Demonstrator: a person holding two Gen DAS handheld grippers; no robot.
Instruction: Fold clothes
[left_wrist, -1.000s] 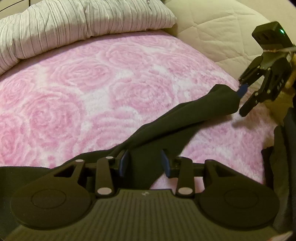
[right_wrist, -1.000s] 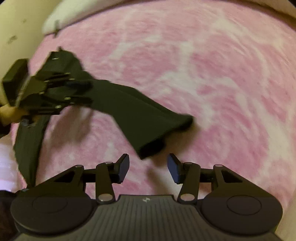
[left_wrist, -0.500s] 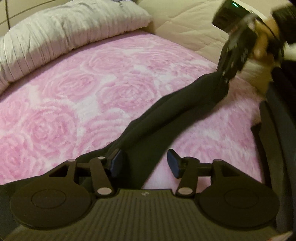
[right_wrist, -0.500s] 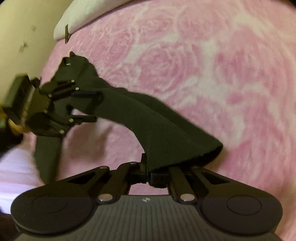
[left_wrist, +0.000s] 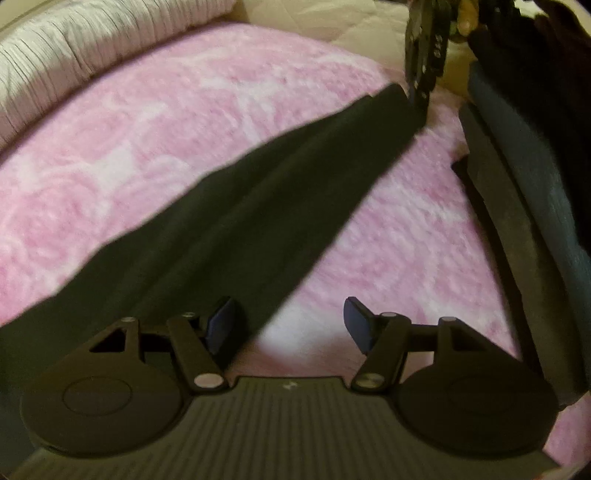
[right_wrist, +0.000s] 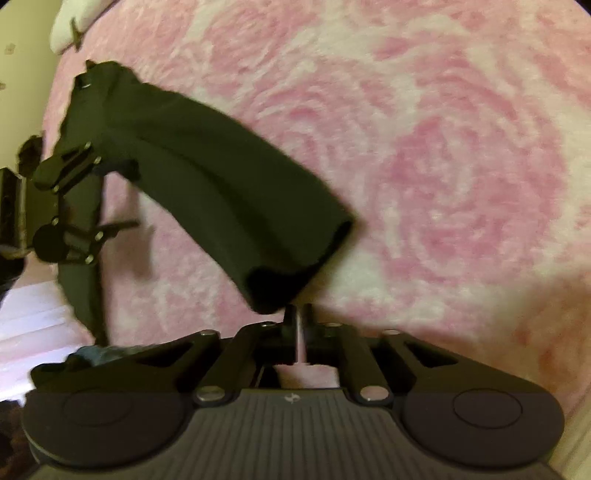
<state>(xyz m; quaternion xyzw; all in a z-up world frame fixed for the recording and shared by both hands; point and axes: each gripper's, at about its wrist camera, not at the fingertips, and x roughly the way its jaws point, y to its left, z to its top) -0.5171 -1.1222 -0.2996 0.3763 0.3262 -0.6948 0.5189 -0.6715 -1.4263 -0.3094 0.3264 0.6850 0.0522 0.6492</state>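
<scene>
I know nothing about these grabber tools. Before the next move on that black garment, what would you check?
1. Left gripper free of cloth: ok. Its jaws are opening and wide apart; the black garment only passes one pad.
2. Right gripper released: ok. Its jaws are opening, and pink shows through the narrow gap.
3. Garment lying flat: not ok. Ridges run along it, and its end looks bunched.
4. Bare pink rose blanket beside it for folding: ok.
5. Dark blue clothes at the edge kept apart from it: ok.
</scene>
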